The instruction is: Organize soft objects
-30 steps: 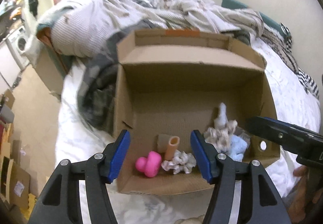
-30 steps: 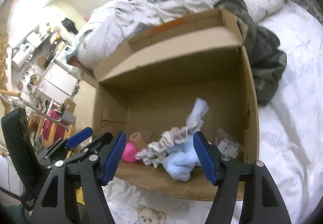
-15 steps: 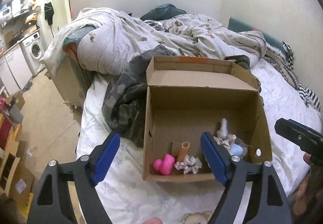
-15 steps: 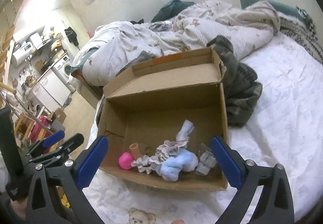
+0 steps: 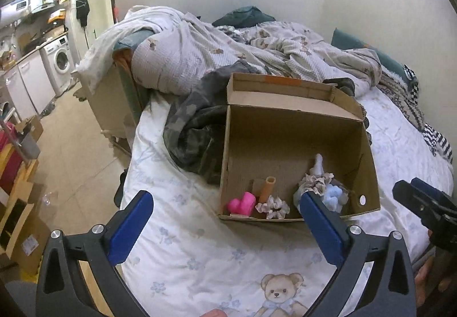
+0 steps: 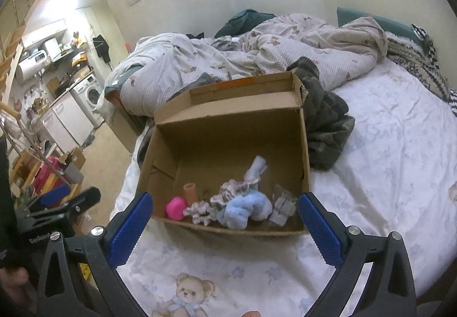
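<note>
An open cardboard box (image 5: 288,128) (image 6: 228,128) lies on the bed. Inside it, along the near wall, are a pink soft toy (image 5: 242,203) (image 6: 175,208), an orange tube (image 5: 268,188) (image 6: 190,192), a frilly scrunchie (image 5: 272,205) (image 6: 201,210), a light blue plush cloth (image 5: 332,197) (image 6: 245,207) and a clear packet (image 6: 282,207). My left gripper (image 5: 224,205) hangs in front of the box, its jaws still opening wide with nothing between them. My right gripper (image 6: 224,205) also stands back from the box, open and empty.
A rumpled duvet (image 5: 217,57) and a camouflage garment (image 5: 197,128) lie behind and left of the box. The bed sheet (image 5: 200,245) with a teddy bear print (image 6: 188,294) spreads in front. Left of the bed lie floor, stacked cartons (image 5: 17,217) and a washing machine (image 5: 61,64).
Both grippers have pulled back and upward from the box, which now looks smaller, and their jaws have spread wider. The soft items stay in the box.
</note>
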A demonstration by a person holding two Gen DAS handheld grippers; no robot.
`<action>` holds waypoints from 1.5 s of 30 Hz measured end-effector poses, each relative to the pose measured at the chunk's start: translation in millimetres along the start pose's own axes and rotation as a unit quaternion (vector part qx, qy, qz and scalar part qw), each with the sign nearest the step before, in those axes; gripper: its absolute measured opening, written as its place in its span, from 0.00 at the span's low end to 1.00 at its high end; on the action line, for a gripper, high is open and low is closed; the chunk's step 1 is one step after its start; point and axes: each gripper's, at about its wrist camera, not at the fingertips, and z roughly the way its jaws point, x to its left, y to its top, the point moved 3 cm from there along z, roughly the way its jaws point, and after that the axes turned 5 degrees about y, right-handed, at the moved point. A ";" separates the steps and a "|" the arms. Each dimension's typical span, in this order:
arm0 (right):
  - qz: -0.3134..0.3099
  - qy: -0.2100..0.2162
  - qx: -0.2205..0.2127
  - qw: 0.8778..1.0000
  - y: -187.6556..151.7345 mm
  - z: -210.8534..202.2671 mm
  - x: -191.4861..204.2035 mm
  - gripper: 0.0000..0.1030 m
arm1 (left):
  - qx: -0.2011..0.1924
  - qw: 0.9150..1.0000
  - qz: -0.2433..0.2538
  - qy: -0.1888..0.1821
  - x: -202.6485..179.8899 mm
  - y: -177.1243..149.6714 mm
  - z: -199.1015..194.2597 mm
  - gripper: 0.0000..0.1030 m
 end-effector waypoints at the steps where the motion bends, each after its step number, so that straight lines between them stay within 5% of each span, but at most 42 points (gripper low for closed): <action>1: 0.002 -0.001 0.001 1.000 -1.7 0.1 -0.3 1.00 | -0.003 1.000 0.001 0.003 -0.1 -1.2 -0.9 0.99; 45: -0.017 -0.063 0.036 0.997 -17.5 27.2 -1.2 1.00 | 0.030 0.999 0.005 -0.015 -9.8 -10.5 19.9 0.99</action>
